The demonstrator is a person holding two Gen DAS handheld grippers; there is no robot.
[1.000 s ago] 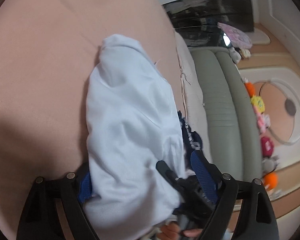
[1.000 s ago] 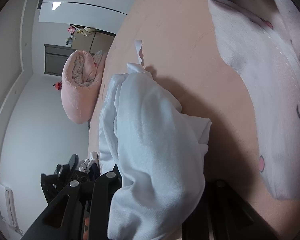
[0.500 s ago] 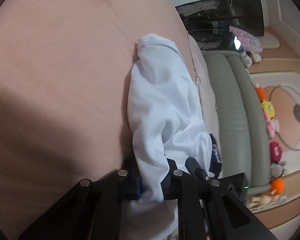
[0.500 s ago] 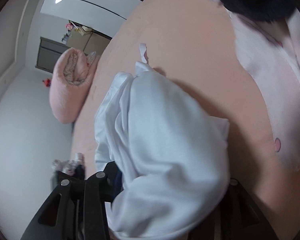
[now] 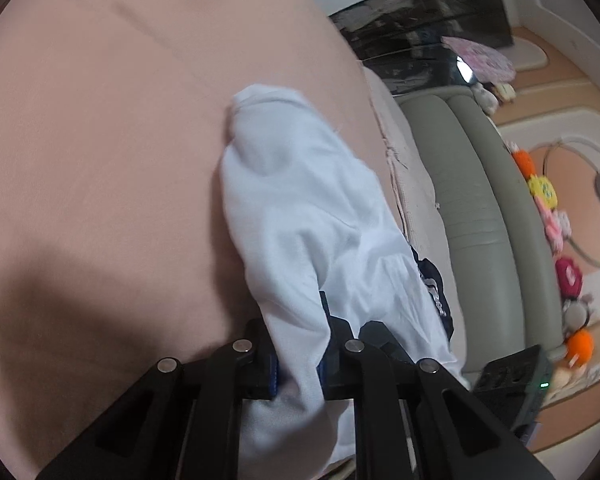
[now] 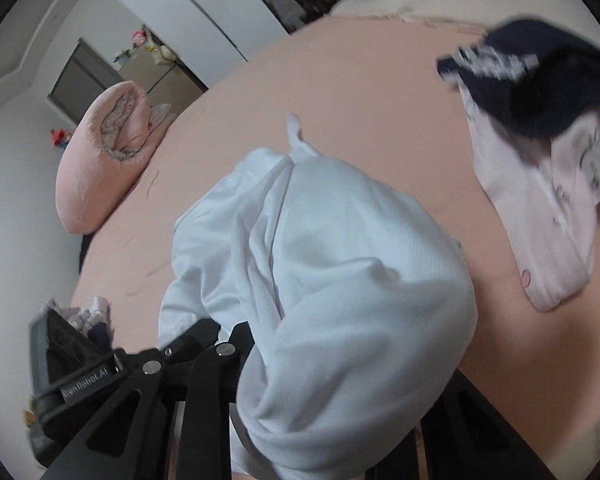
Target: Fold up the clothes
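Where bunched, pale-blue garment point(image 5: 300, 216)

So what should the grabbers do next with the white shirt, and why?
Probably lift and pull apart. Both the left gripper and right gripper pinch the white shirt, which is bunched up on the pink bed.

Left gripper point(image 5: 298, 360): we have closed our jaws onto the white garment point(image 5: 300, 216).
Right gripper point(image 6: 340, 380): jaws closing again, cloth between; we have lifted the bundle.
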